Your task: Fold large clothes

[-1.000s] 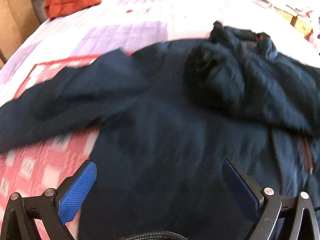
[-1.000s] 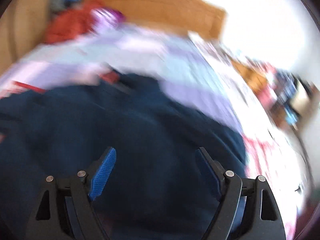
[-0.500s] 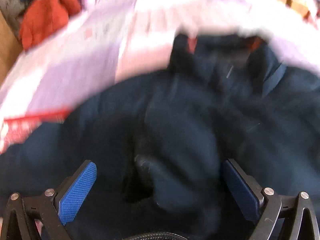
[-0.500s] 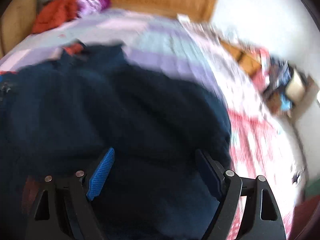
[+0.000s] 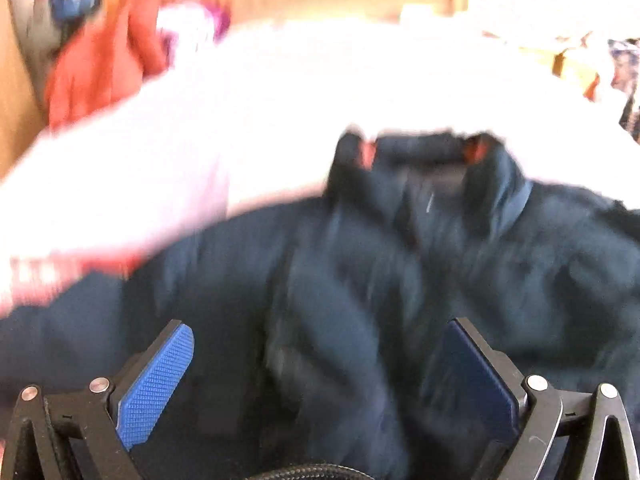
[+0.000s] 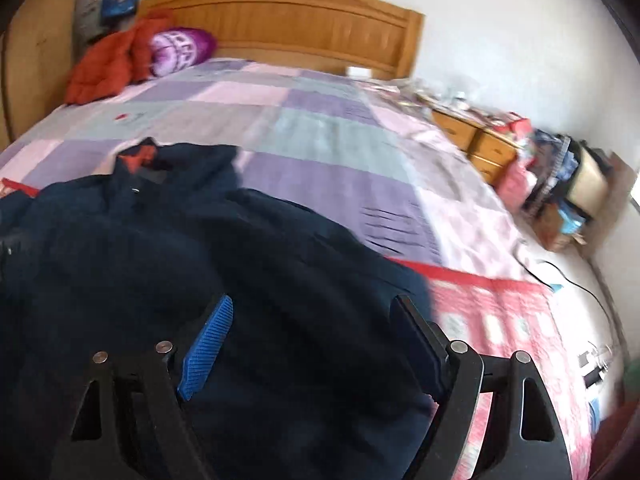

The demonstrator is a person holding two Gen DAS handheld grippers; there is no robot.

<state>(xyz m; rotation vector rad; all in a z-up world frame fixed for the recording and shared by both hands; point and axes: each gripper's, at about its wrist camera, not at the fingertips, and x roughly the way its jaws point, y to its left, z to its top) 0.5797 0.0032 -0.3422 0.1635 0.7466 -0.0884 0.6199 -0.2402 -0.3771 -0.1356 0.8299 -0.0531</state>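
Note:
A large dark navy jacket [image 5: 400, 280] with an orange-lined collar [image 5: 472, 152] lies spread on the bed, collar away from me. It also shows in the right wrist view [image 6: 160, 248], with its right side and sleeve bunched over the body. My left gripper [image 5: 316, 328] is open and empty, just above a folded sleeve over the jacket's middle. My right gripper [image 6: 312, 304] is open and empty over the jacket's right edge. The left wrist view is blurred.
The bed has a purple and pink patchwork quilt [image 6: 320, 128] and a wooden headboard [image 6: 288, 24]. An orange garment [image 6: 108, 64] and a purple pillow [image 6: 180, 48] lie at the head. A cluttered wooden nightstand [image 6: 480, 140] stands at the right.
Both grippers have swung over the jacket and the views have tilted up toward the headboard. The left view moved from the jacket's left sleeve to its middle. Both stayed open.

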